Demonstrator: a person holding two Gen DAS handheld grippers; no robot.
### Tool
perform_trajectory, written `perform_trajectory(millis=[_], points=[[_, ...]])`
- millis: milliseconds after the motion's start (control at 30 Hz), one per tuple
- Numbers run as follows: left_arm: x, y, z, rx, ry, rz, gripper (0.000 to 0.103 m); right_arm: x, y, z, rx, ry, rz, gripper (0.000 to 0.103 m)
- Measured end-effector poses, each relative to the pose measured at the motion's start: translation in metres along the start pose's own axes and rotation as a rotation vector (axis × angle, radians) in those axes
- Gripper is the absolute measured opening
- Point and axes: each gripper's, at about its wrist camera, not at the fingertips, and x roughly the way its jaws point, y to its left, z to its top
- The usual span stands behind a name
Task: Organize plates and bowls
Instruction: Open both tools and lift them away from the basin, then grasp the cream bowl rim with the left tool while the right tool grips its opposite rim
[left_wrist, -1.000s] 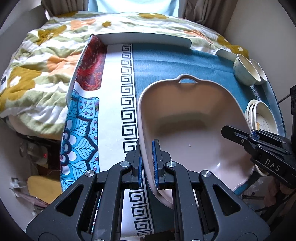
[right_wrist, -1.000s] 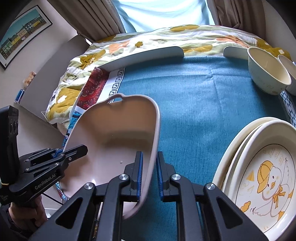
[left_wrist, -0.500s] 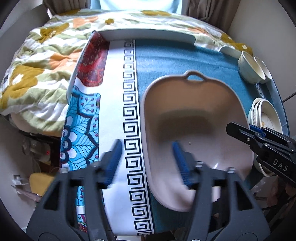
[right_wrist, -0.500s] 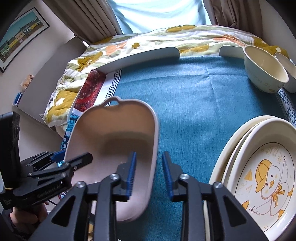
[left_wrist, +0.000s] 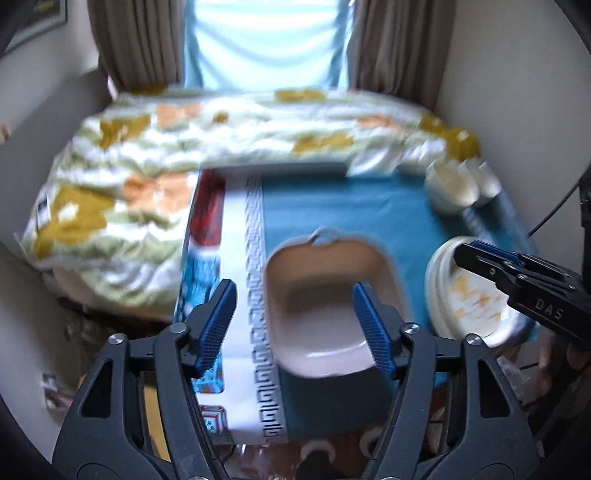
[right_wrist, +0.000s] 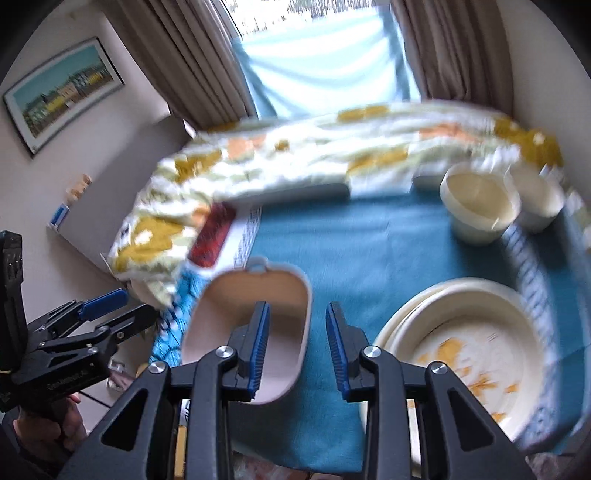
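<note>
The pink baking dish (left_wrist: 325, 314) sits on the blue cloth (left_wrist: 351, 210), at twelve o'clock ahead of the left gripper (left_wrist: 301, 325) and at eleven o'clock of the right gripper (right_wrist: 297, 347). Both grippers have their jaws spread wide and grip nothing. The stacked plates (right_wrist: 469, 339) lie at two o'clock of the right gripper, two cream bowls (right_wrist: 480, 201) beyond them at one o'clock.

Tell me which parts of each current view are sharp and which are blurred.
Left wrist view: the left tool is crisp, while the pink baking dish, plate stack and bedding smear with motion blur. Right wrist view: the right tool is sharp; the plates, bowls and cloth streak; the window glares white.
</note>
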Motion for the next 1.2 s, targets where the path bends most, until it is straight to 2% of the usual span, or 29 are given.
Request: perform_trajectory(millis=[33, 67, 100, 167, 267, 400, 433, 500, 567, 667, 733, 767, 800, 833, 867, 933, 1067, 1133, 1200], points=[[-0.008, -0.005, 0.003, 0.004, -0.025, -0.005, 0.089, -0.015, -0.001, 0.004, -0.007, -0.034, -0.007, 0.069], [-0.023, -0.014, 0.01, 0.016, -0.08, -0.02, 0.096, -0.028, -0.004, 0.009, -0.012, -0.065, -0.014, 0.082], [-0.031, -0.02, 0.014, 0.027, -0.111, -0.031, 0.103, -0.057, -0.011, 0.017, -0.018, -0.131, -0.036, 0.096], [-0.048, -0.039, 0.025, 0.065, -0.187, -0.06, 0.103, -0.066, -0.014, 0.02, -0.017, -0.15, -0.048, 0.097], [-0.051, -0.069, 0.047, 0.101, -0.216, -0.081, 0.103, -0.097, -0.032, 0.033, -0.024, -0.211, -0.068, 0.097], [-0.035, -0.107, 0.075, 0.09, -0.193, -0.125, 0.103, -0.109, -0.066, 0.055, -0.032, -0.154, -0.106, 0.097], [-0.03, -0.115, 0.08, 0.082, -0.19, -0.137, 0.103, -0.111, -0.093, 0.064, -0.003, -0.166, -0.172, 0.097], [-0.014, -0.133, 0.091, 0.067, -0.172, -0.134, 0.103, -0.109, -0.103, 0.067, 0.008, -0.157, -0.174, 0.097], [0.008, -0.151, 0.102, 0.056, -0.136, -0.131, 0.103, -0.089, -0.148, 0.081, 0.058, -0.099, -0.118, 0.097], [0.05, -0.173, 0.116, 0.03, -0.079, -0.143, 0.103, -0.071, -0.175, 0.087, 0.073, -0.05, -0.128, 0.097], [0.085, -0.187, 0.124, 0.011, -0.024, -0.144, 0.103, -0.051, -0.2, 0.091, 0.1, -0.001, -0.12, 0.094], [0.103, -0.192, 0.127, 0.003, 0.001, -0.148, 0.102, -0.021, -0.225, 0.094, 0.136, 0.063, -0.086, 0.091], [0.115, -0.197, 0.128, -0.001, 0.018, -0.15, 0.101, -0.008, -0.233, 0.095, 0.143, 0.093, -0.075, 0.082], [0.137, -0.203, 0.131, -0.012, 0.053, -0.151, 0.098, -0.008, -0.233, 0.095, 0.143, 0.093, -0.075, 0.074], [0.152, -0.206, 0.132, -0.017, 0.08, -0.149, 0.094, 0.003, -0.241, 0.096, 0.151, 0.118, -0.064, 0.07], [0.19, -0.213, 0.134, -0.034, 0.151, -0.143, 0.076, 0.032, -0.258, 0.096, 0.178, 0.185, -0.038, 0.06], [0.246, -0.219, 0.132, -0.074, 0.269, -0.144, 0.06, 0.079, -0.28, 0.094, 0.248, 0.272, 0.048, 0.053], [0.268, -0.221, 0.131, -0.088, 0.318, -0.152, 0.052, 0.085, -0.283, 0.094, 0.253, 0.281, 0.054, 0.046], [0.28, -0.223, 0.132, -0.09, 0.338, -0.149, 0.049, 0.096, -0.287, 0.095, 0.268, 0.296, 0.054, 0.04]])
